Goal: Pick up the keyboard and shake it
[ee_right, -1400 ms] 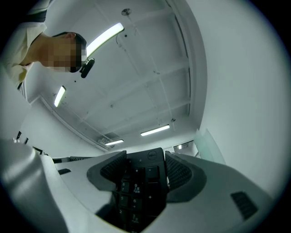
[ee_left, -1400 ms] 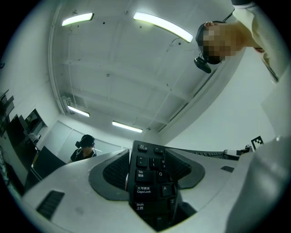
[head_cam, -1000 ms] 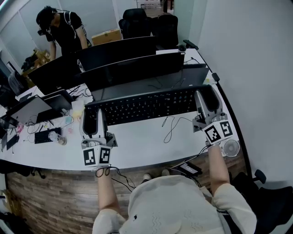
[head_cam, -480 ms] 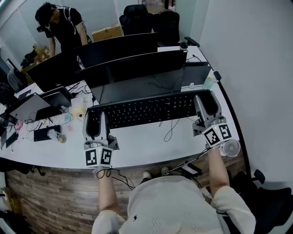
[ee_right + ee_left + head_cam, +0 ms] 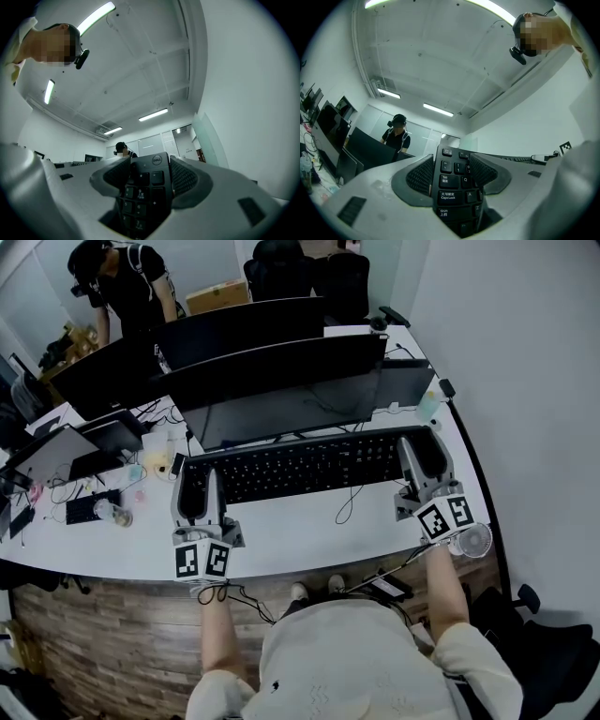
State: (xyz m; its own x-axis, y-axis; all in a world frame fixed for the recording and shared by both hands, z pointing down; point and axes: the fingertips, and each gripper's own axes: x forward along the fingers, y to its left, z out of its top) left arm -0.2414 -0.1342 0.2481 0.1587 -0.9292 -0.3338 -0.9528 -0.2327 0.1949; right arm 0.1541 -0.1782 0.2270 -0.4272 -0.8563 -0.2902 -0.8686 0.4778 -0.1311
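The left hand-held gripper (image 5: 194, 480) and right hand-held gripper (image 5: 422, 442) clamp the keyboard (image 5: 300, 465) ends, monitor (image 5: 281, 381) close behind.

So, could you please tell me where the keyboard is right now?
In the head view the keyboard spans the middle, in front of the nearest monitor, gripped at its ends by the left gripper and right gripper.

Dell on keyboard (image 5: 146, 194); Caps Lock key (image 5: 445, 197)
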